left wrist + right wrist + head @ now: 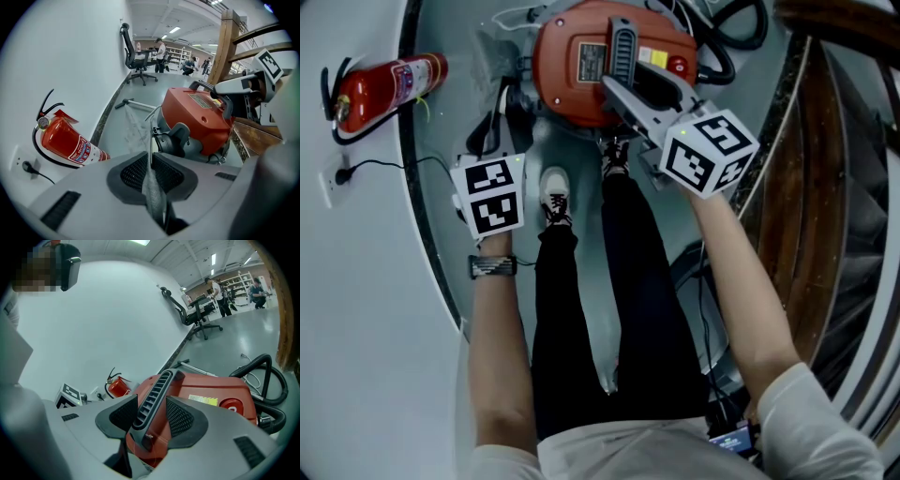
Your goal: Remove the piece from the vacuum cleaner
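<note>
Grey, thin piece (153,194) sits pinched edge-on in the left tongs (150,158). Its long axis runs straight ahead toward the port (171,140) on the red vacuum (197,117). Right tongs (152,400) clamp the black handle (159,380), apparently steadying the body. Likely next move: draw the piece back along that axis, away from the port.
</note>
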